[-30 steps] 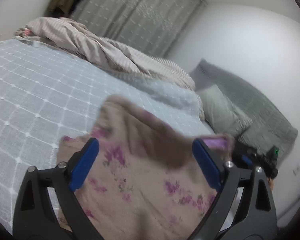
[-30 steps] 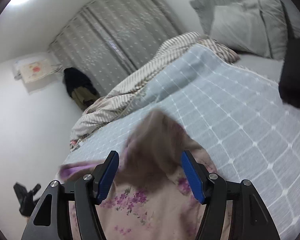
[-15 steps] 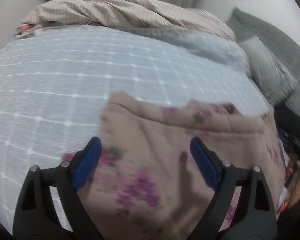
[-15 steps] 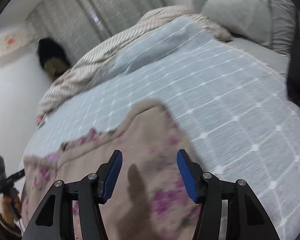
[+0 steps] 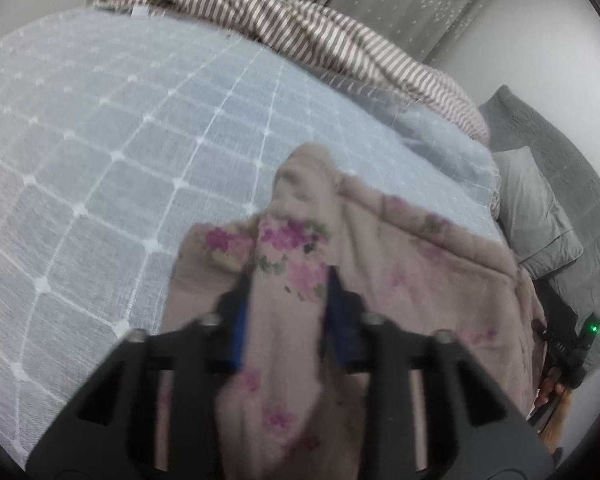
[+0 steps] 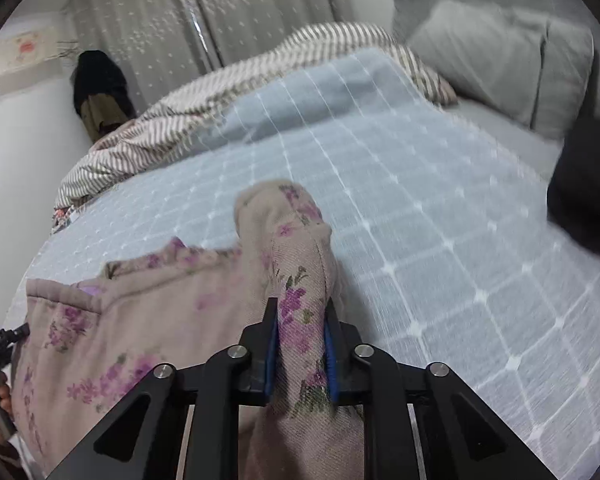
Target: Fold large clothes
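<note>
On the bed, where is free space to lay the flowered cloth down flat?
The blue checked bedspread lies bare between the flowered garment and the striped quilt bunched along its far edge. In the right wrist view it is also bare beside the garment, toward the grey pillows. It is crowded along the quilt and at the pillows.

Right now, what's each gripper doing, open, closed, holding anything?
Left gripper: jaws closing on a bunched fold of the floral garment.
Right gripper: shut on a fold of the same garment.
</note>
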`<action>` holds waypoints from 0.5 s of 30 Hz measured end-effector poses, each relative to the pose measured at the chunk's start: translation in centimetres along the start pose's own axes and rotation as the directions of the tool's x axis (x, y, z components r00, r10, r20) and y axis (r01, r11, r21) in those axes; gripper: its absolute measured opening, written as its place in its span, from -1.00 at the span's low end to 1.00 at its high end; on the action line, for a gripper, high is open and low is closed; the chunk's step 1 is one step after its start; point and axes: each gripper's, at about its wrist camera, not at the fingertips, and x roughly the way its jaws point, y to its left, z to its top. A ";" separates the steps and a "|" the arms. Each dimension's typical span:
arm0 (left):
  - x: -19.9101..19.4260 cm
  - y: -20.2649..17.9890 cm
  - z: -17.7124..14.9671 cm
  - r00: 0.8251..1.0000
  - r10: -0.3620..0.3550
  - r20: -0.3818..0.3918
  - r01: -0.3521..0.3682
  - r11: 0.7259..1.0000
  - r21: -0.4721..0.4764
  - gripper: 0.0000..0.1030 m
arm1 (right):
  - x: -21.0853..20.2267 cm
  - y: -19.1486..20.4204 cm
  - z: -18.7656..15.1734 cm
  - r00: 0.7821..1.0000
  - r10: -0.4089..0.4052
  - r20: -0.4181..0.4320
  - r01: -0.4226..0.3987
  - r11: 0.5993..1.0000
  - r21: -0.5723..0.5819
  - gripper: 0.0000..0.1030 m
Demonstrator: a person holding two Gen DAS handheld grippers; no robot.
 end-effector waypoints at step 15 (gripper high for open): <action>3.4 0.7 7.7 0.997 -0.042 0.072 0.044 0.999 -0.030 -0.73 | 4.6 0.7 8.6 0.995 -0.057 0.080 0.050 0.996 0.079 -0.70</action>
